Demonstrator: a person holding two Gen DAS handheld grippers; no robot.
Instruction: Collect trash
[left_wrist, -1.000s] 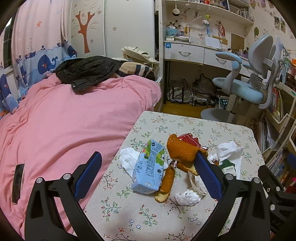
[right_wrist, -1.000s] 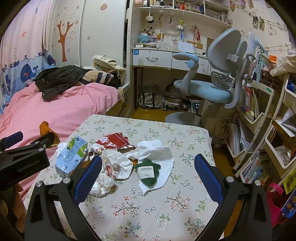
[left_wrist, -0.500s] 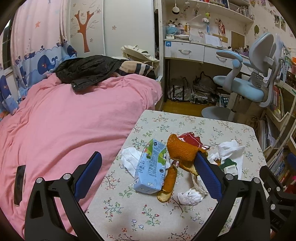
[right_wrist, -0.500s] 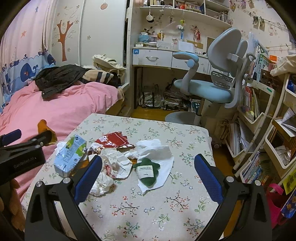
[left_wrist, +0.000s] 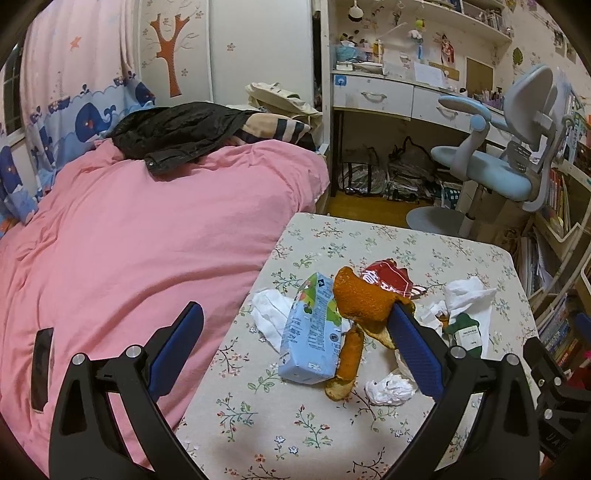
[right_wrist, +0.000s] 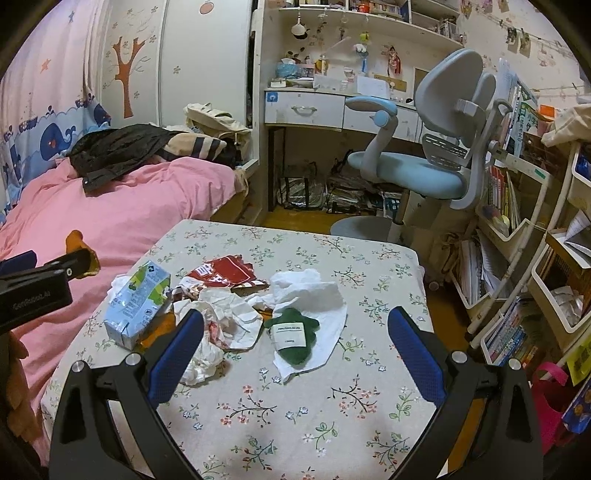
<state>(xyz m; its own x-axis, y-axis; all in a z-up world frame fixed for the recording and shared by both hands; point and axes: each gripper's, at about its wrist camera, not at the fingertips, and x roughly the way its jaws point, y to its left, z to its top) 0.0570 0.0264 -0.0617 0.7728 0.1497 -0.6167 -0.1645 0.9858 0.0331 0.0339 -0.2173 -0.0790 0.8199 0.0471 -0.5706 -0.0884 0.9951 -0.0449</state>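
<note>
Pink duvet (left_wrist: 140, 236) covers the bed on the left, black jacket (left_wrist: 173, 129) dumped on top of it near a striped pillow (left_wrist: 277, 127); blue desk chair (right_wrist: 424, 162) sits by the white desk (right_wrist: 314, 107); bookshelves (right_wrist: 517, 206) crammed on the right; whale curtain (left_wrist: 74, 107) behind.

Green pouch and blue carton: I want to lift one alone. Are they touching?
Apart. The right wrist view shows crumpled paper lying between the green pouch and the blue carton.
</note>
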